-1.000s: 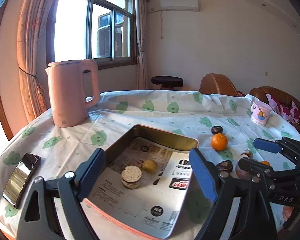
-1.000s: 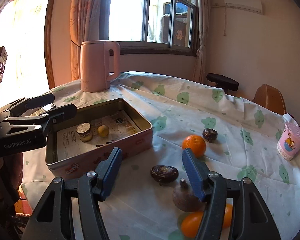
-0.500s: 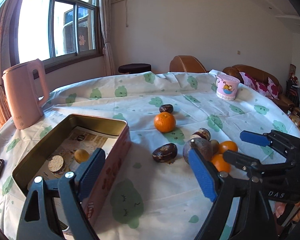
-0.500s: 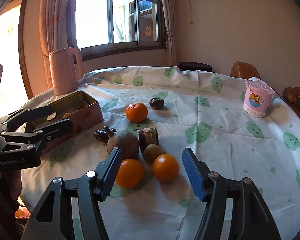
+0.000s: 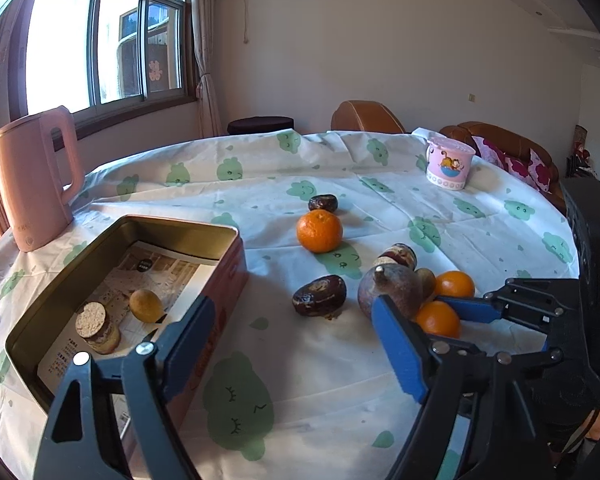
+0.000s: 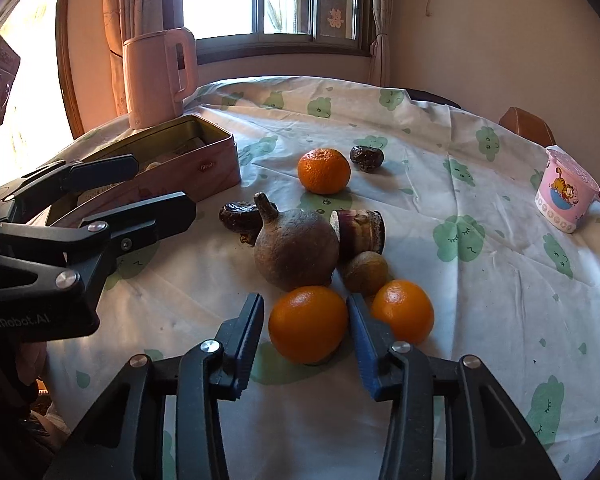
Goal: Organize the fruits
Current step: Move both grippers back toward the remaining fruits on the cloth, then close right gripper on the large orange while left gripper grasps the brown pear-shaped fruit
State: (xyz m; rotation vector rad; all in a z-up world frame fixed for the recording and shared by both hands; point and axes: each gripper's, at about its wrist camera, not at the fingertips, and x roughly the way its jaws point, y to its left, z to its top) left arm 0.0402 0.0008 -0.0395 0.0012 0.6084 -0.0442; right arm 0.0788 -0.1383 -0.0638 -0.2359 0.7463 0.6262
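- Nearest orange [image 6: 308, 323] sitting on the tablecloth [image 6: 440, 184], at the near edge of the fruit cluster, on the cluster's side away from the tin [image 6: 168, 168]
- Right gripper [image 6: 306, 334] straddling this orange, jaws wide, one pad on each side; whether either pad is touching the skin, cannot tell
- Second orange [image 6: 403, 311] lying just beyond the right pad; brown round fruit with a stem [image 6: 296, 252] sitting just behind, between the orange and the tin
- Judging the step as closing on the nearest orange: better keeping the pads level with its widest part and squeezing slowly, since a round skin may be slipping out forward into the brown fruit
- Watching the right pad so it is not nudging the second orange
- Left gripper [image 5: 296, 344] hovering by the tin's near corner, jaws wide, holding nothing
- Tin [image 5: 220, 236] already holding a small yellow fruit [image 5: 146, 305] and a cut round piece [image 5: 96, 326]
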